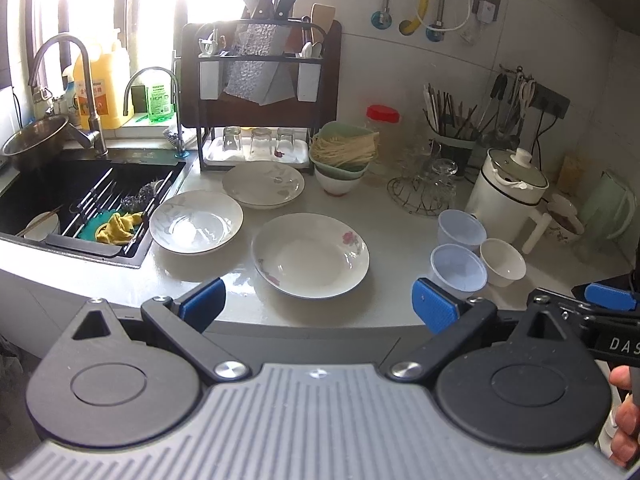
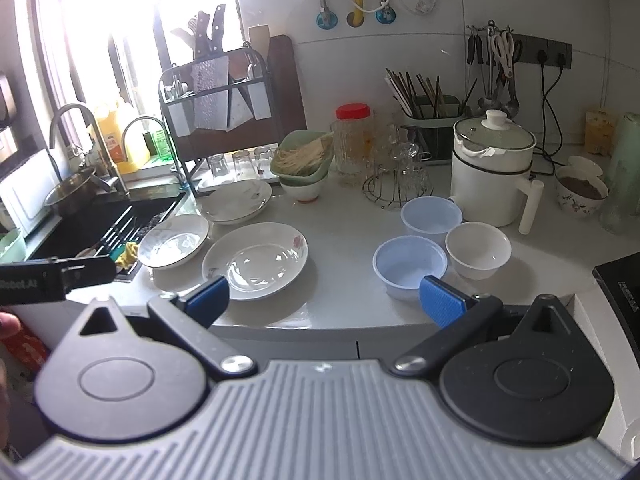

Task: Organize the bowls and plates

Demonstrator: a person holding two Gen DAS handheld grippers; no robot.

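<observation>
Three white plates lie on the counter: a flowered one nearest, a grey-patterned one by the sink, and another behind them. To the right stand two pale blue plastic bowls and a small white bowl. My left gripper is open, held just in front of the counter edge below the flowered plate. My right gripper is open too, between that plate and the near blue bowl. Neither holds anything.
A black sink with a rack and cloths sits at the left. At the back stand a dish rack with knives and glasses, stacked bowls with noodles, a red-lidded jar, glassware, a chopstick holder and a white electric pot.
</observation>
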